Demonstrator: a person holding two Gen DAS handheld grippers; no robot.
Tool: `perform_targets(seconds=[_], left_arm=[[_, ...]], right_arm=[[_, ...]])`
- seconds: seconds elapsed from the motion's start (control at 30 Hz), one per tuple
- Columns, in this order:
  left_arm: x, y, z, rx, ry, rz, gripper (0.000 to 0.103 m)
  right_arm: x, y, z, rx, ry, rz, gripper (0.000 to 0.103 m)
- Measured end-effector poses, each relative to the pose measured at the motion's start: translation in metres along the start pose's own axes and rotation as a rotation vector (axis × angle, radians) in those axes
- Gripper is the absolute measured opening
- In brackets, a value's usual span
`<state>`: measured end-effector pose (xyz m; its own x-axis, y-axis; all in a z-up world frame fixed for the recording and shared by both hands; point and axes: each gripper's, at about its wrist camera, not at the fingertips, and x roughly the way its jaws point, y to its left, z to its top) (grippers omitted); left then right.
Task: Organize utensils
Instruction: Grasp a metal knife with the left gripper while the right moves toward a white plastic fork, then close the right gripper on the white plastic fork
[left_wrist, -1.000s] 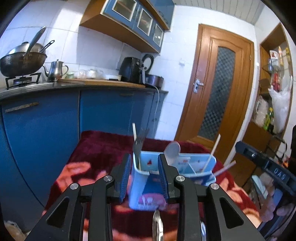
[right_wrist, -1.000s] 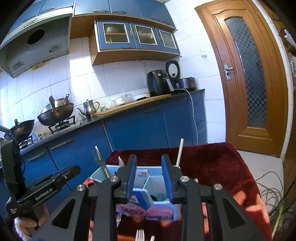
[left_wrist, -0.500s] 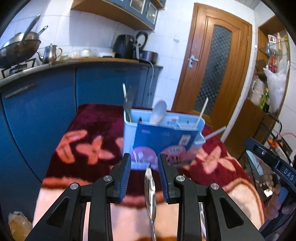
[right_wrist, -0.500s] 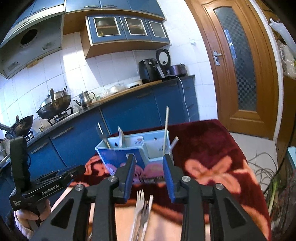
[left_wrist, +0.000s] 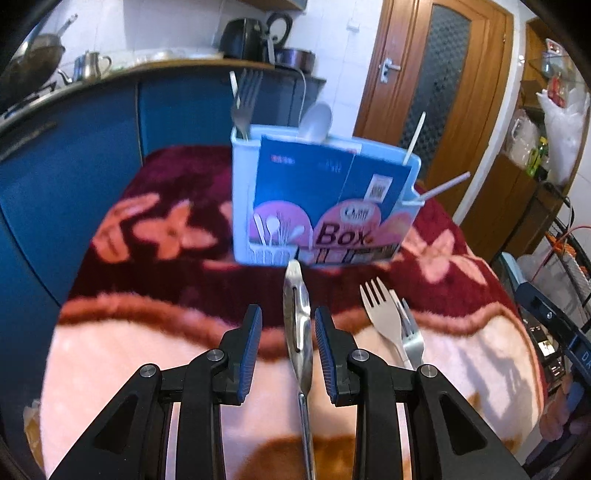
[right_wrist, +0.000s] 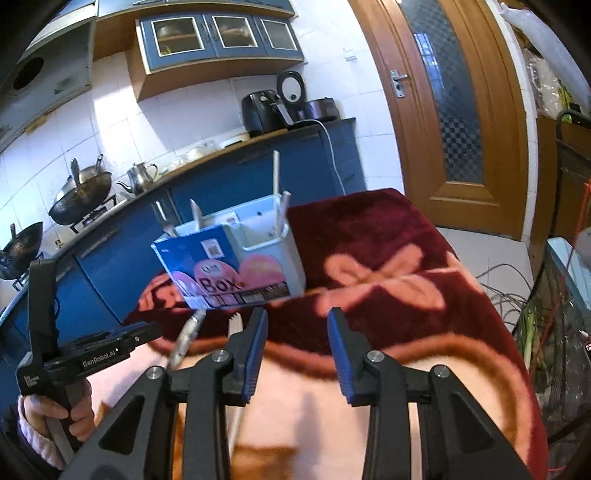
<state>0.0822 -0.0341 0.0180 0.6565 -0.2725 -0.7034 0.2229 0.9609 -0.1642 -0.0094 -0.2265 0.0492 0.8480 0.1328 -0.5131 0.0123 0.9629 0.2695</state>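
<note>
Left tool (left_wrist: 287, 345) is hanging apart astride the spoon (left_wrist: 298, 328) lying lengthwise on the blanketed table (left_wrist: 110, 350), bowl toward the utensil box (left_wrist: 317, 199); right tool (right_wrist: 297, 345) is gaping empty, farther off.

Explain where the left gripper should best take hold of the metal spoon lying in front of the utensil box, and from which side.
Grip the metal spoon at its narrow neck, descending from above. It lies flat on the blanket, lengthwise between the left gripper jaws, so they would probably close across its thin edges.
</note>
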Motion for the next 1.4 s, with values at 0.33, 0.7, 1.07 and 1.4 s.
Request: perform_targets(seconds=[0.33, 0.7, 1.07, 1.4], left_arm=[[0.035, -0.006, 0.011, 0.058, 0.106, 0.016, 0.030], [0.063, 0.008, 0.022, 0.005, 0.209, -0.077, 0.025], [0.070, 0.017, 0.028, -0.019, 0.215, -0.154, 0.005], [0.021, 0.027, 0.020, -0.049, 0.044, -0.127, 0.004]], right_arm=[[0.000, -0.023, -0.012, 0.034, 0.016, -0.010, 0.038], [0.005, -0.031, -0.017, 0.058, 0.042, -0.011, 0.038], [0.014, -0.027, -0.021, 0.058, 0.073, -0.027, 0.038], [0.022, -0.011, -0.023, 0.040, 0.098, -0.016, 0.038]])
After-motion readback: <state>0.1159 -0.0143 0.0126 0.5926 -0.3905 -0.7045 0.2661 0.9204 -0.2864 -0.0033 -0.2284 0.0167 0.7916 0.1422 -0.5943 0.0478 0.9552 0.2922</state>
